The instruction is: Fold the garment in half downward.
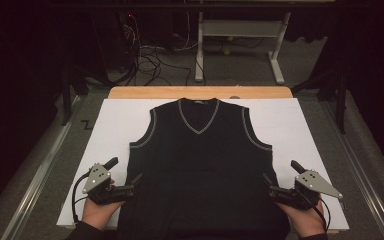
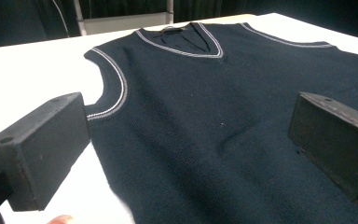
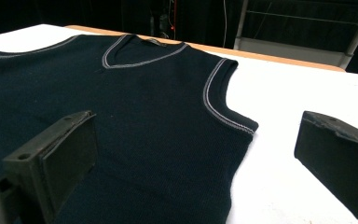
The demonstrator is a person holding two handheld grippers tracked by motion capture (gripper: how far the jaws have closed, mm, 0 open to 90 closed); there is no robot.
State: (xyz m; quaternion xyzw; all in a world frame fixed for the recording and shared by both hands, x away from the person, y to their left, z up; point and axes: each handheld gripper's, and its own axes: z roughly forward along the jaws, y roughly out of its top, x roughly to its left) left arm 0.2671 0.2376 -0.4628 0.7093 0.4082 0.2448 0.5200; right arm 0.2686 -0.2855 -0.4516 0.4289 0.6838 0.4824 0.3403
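A dark navy sleeveless V-neck vest (image 1: 200, 165) with pale trim at the neck and armholes lies flat, face up, on a white board (image 1: 110, 125), neck pointing away from me. My left gripper (image 1: 125, 171) is low at the vest's left side edge, open, one jaw over the board and one over the knit. In the left gripper view the vest (image 2: 214, 116) spreads between the wide jaws of the left gripper (image 2: 189, 126). My right gripper (image 1: 281, 172) mirrors it at the vest's right edge, open. The right gripper (image 3: 196, 140) straddles that side seam of the vest (image 3: 135, 107). Neither grips the fabric.
The white board rests on a wooden table whose far edge (image 1: 200, 92) shows behind the collar. Bare board flanks the vest on both sides. Beyond the table stand a white desk frame (image 1: 240, 30) and loose cables (image 1: 150, 60) on the floor.
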